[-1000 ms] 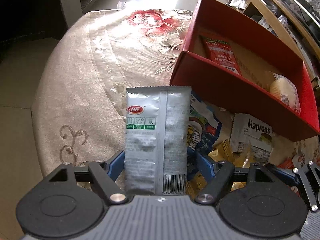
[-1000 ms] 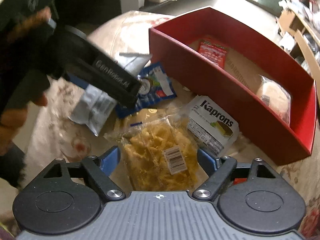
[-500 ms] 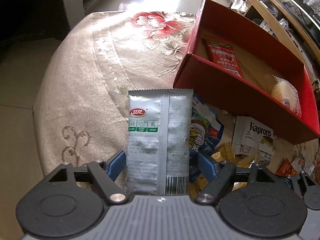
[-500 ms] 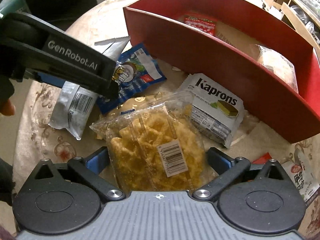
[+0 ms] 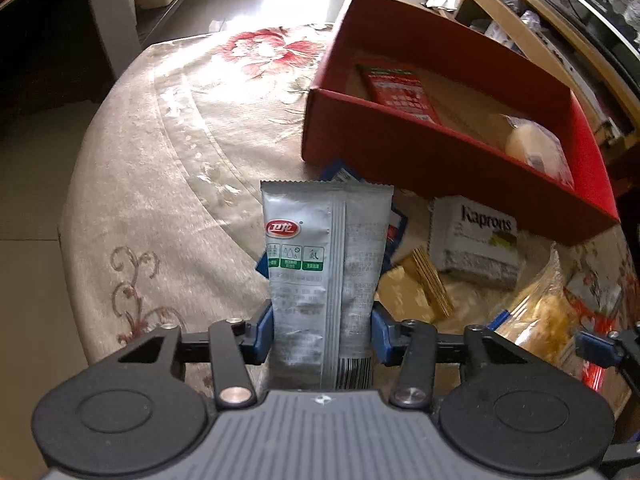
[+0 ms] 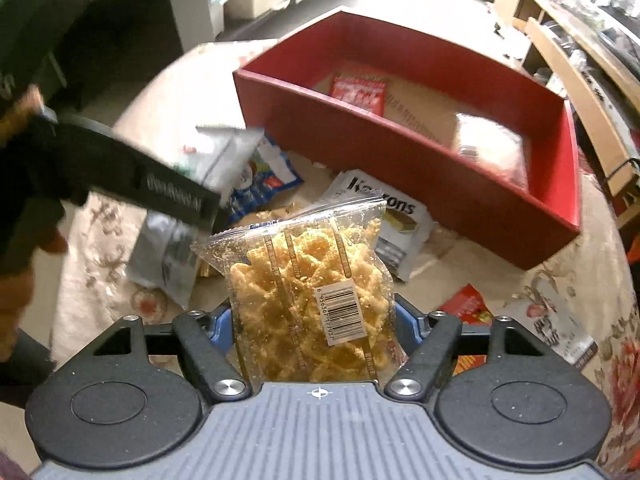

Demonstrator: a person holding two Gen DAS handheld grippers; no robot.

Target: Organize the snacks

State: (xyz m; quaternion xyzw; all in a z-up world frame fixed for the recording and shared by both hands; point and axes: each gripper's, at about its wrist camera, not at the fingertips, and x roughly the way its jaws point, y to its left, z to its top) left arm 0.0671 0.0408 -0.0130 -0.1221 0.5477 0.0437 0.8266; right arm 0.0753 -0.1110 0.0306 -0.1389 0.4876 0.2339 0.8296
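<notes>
My left gripper point(image 5: 322, 334) is shut on a silver snack packet point(image 5: 324, 256) and holds it upright above the table. My right gripper point(image 6: 314, 326) is shut on a clear bag of yellow crisps point(image 6: 308, 292), lifted off the table. A red box point(image 5: 440, 148) stands ahead; it also shows in the right wrist view point(image 6: 400, 148). Inside it lie a red packet point(image 5: 400, 90) and a wrapped pale bun point(image 5: 536, 148). The left gripper and its silver packet point(image 6: 176, 256) show at the left of the right wrist view.
In front of the box lie a white Kaprons packet point(image 5: 476, 240), a blue packet point(image 6: 260, 184) and a gold wrapper point(image 5: 416, 288). A small red packet point(image 6: 466, 306) and a white packet point(image 6: 560, 328) lie at the right. The round table point(image 5: 160, 160) has a floral cloth.
Both grippers have risen with their packets. The crisps bag, lying on the table before, now hangs lifted in my right gripper, which has closed on it.
</notes>
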